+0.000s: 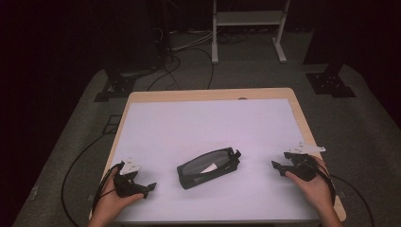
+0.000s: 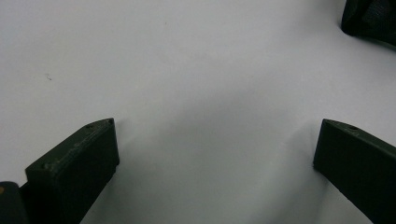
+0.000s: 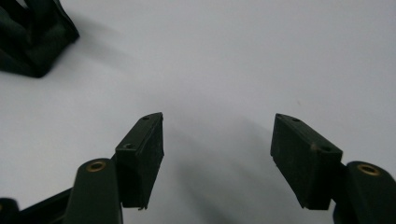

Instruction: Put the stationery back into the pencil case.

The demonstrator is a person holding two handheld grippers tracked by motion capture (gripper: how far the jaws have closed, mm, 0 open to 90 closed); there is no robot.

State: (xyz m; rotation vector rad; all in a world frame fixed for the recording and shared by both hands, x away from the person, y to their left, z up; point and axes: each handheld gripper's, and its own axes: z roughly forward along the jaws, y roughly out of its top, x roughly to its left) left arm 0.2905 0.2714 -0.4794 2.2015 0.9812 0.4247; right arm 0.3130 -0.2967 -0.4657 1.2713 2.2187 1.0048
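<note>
We see a black zippered pouch (image 1: 208, 167) lying slantwise near the middle of a white table (image 1: 198, 123), something white showing through its mesh side. Our left gripper (image 1: 150, 187) rests near the pouch's left, jaws spread wide and empty. Our right gripper (image 1: 281, 162) sits well apart to its right, also wide open, holding nothing.

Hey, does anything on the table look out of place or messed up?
Nothing stands out. The black pouch lies at an angle mid-table on the white mat, something white showing through its mesh side. Left tool and right tool rest open either side, apart from it.
</note>
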